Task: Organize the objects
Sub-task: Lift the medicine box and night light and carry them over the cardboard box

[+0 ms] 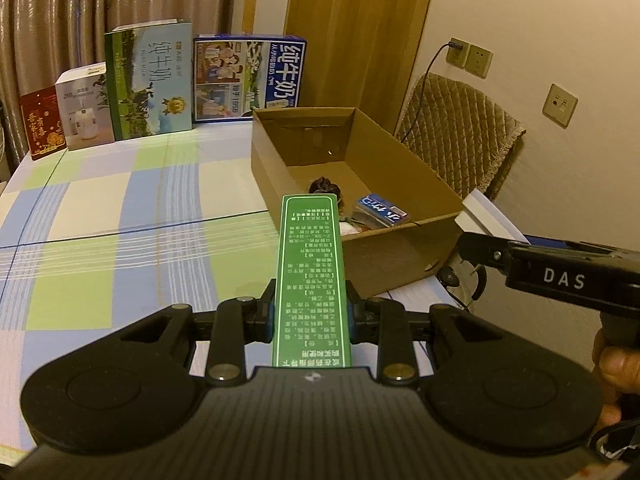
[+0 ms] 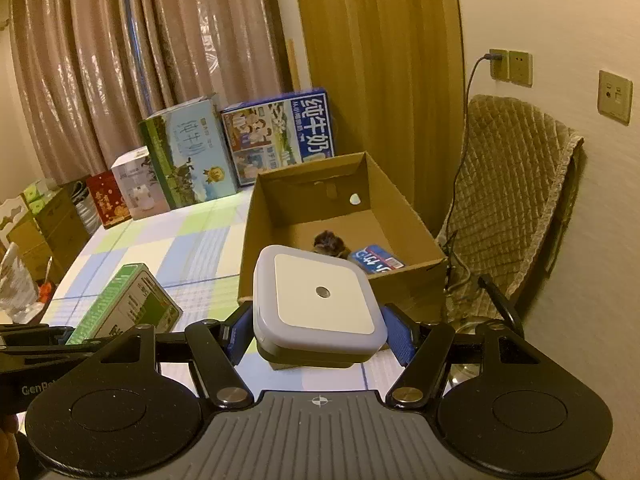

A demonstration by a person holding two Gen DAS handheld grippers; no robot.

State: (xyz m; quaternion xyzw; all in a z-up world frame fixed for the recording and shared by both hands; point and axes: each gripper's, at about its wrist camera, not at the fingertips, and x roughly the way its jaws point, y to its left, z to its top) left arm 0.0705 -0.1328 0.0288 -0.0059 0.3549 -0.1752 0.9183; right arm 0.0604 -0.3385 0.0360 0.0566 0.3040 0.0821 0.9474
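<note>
Altogether two items in cardboard box; four cartons behind.

Green box: printed card, slight sheen. Open carton: matt brown corrugated cardboard. Square night light: smooth white plastic. Tablecloth: checked woven cloth. Curtains: shiny fabric. Chair cover: quilted cloth.
</note>
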